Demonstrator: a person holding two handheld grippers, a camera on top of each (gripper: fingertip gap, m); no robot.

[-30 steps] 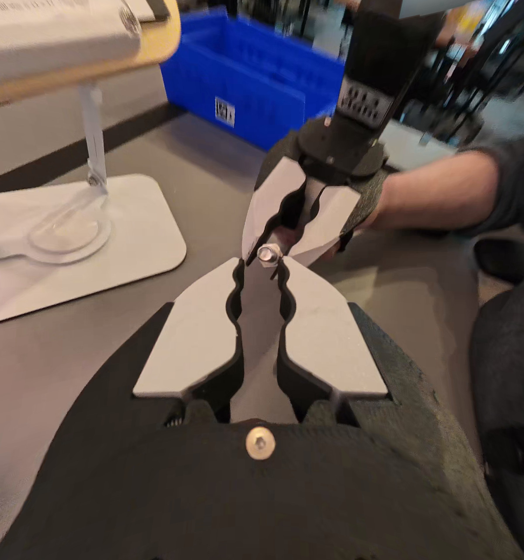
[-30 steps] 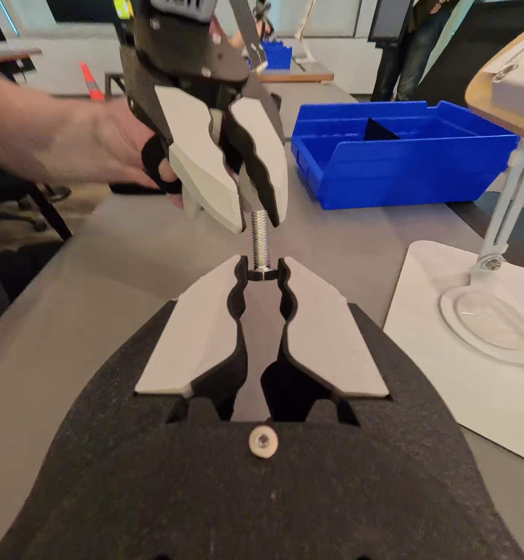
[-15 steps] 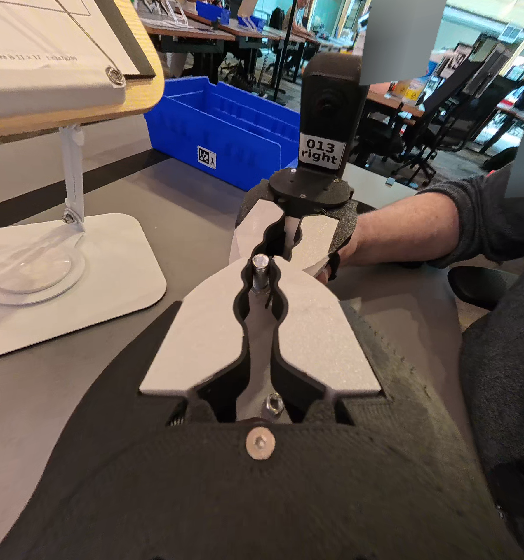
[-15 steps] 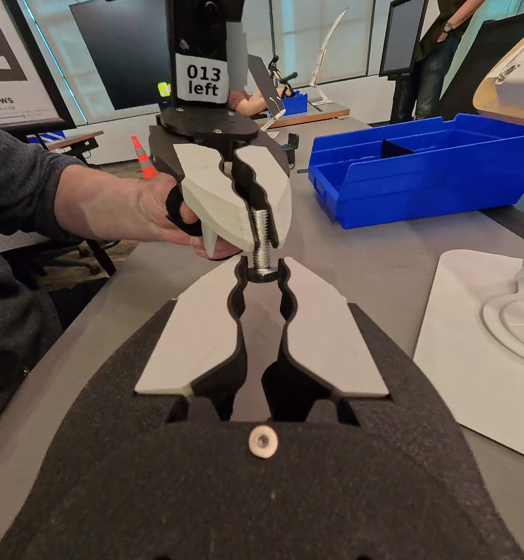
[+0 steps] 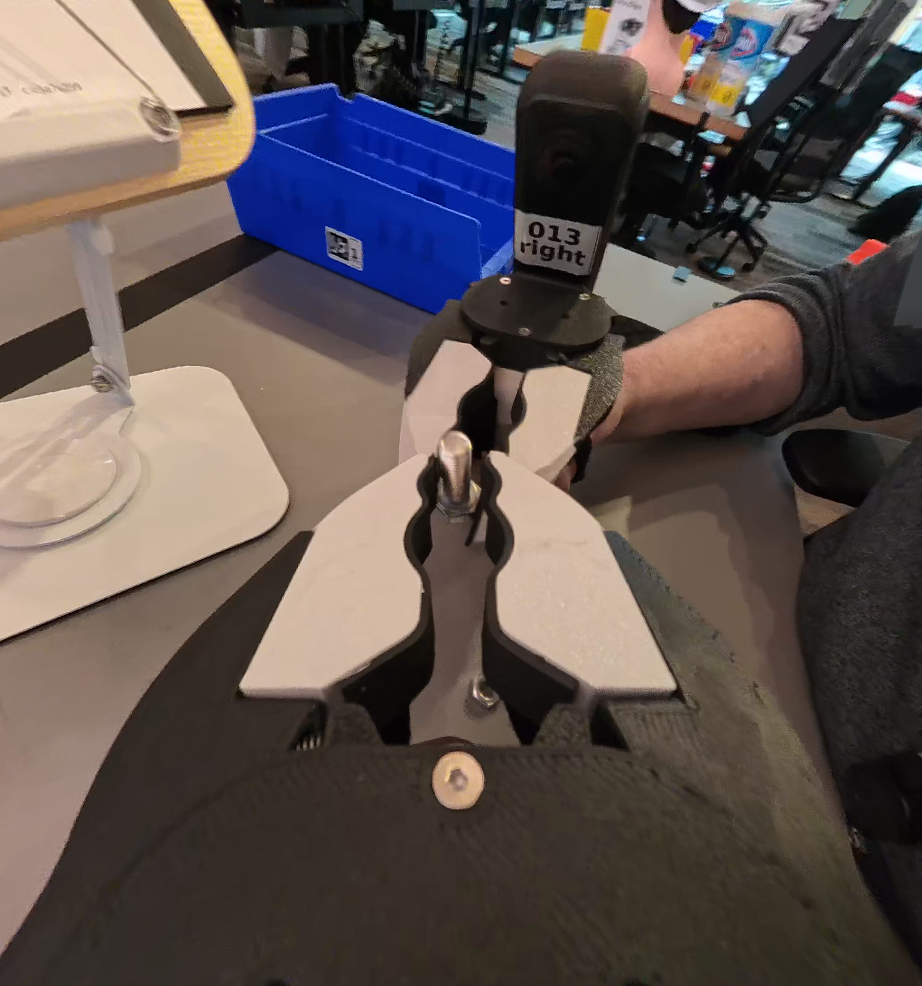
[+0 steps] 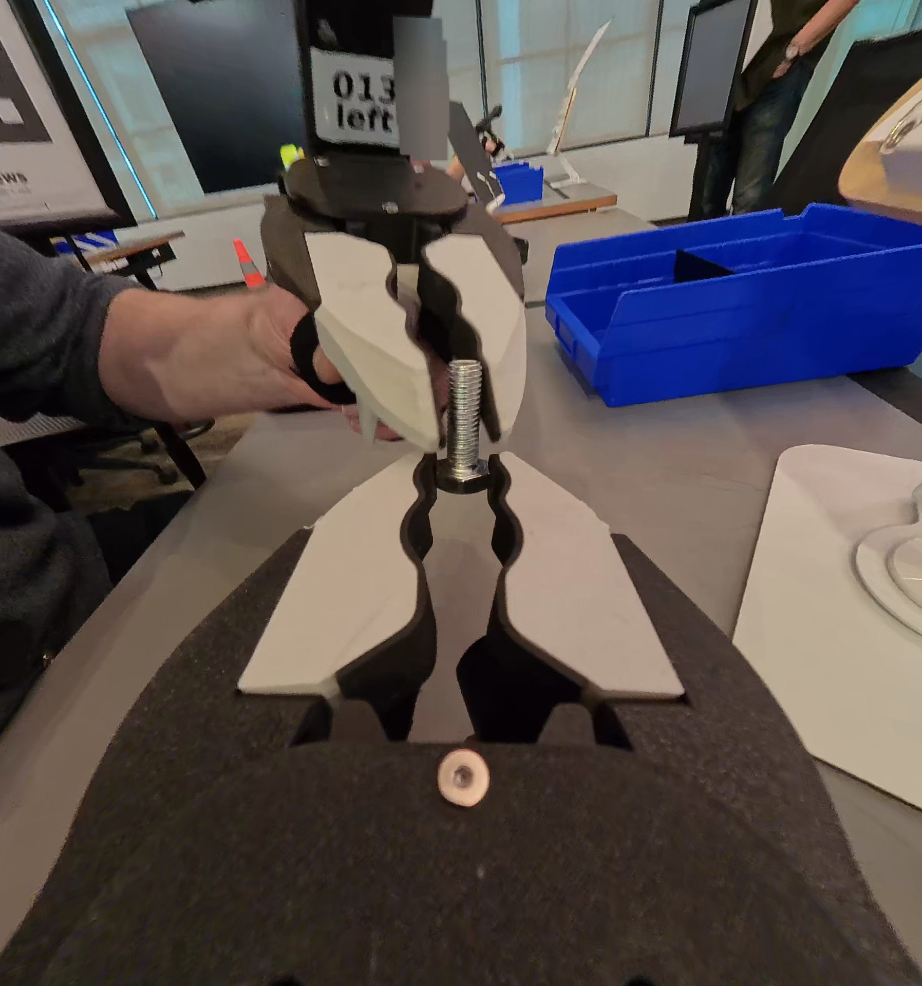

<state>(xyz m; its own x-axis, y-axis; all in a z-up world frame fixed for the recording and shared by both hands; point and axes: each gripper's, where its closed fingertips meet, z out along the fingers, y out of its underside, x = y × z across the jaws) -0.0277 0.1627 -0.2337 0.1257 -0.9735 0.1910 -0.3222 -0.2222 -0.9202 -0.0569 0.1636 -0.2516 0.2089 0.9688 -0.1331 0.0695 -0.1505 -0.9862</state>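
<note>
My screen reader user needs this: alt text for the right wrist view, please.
The right hand-held gripper clamps the head of an upright bolt, while the left hand-held gripper straddles its threads from above. A blue bin sits behind on the grey table.

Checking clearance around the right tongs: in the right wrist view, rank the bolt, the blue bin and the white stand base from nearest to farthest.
1. Bolt: head clamped between the right tongs.
2. White stand base: on the table, right.
3. Blue bin: farther back, right.
</note>
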